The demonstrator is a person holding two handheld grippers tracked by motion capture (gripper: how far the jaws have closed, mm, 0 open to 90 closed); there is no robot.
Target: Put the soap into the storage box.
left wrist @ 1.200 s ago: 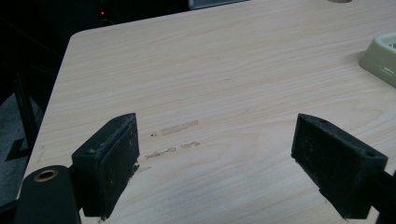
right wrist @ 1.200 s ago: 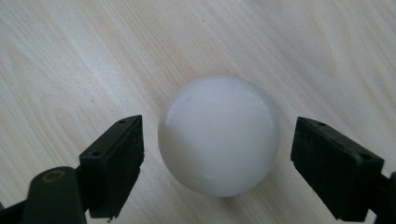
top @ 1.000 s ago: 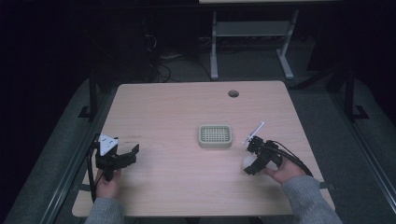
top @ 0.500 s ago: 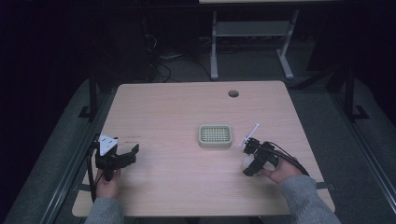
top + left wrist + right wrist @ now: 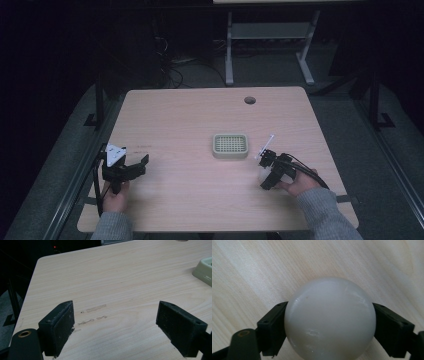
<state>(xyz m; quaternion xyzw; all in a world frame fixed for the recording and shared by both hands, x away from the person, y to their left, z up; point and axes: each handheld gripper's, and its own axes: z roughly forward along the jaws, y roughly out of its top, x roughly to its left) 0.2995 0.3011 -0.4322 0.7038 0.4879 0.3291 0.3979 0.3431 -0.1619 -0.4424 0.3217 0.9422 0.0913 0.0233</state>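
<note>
While clamped in right claw [image 5: 329, 330], round white ball [image 5: 330, 320].

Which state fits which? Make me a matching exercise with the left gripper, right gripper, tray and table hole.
Column 1:
1. left gripper
2. right gripper
3. tray
4. hole

Column 2:
A. near the table's far edge
B. shut on a white ball
C. open, holding nothing
D. mid-table, gridded top

Pairs: 1-C, 2-B, 3-D, 4-A
</note>
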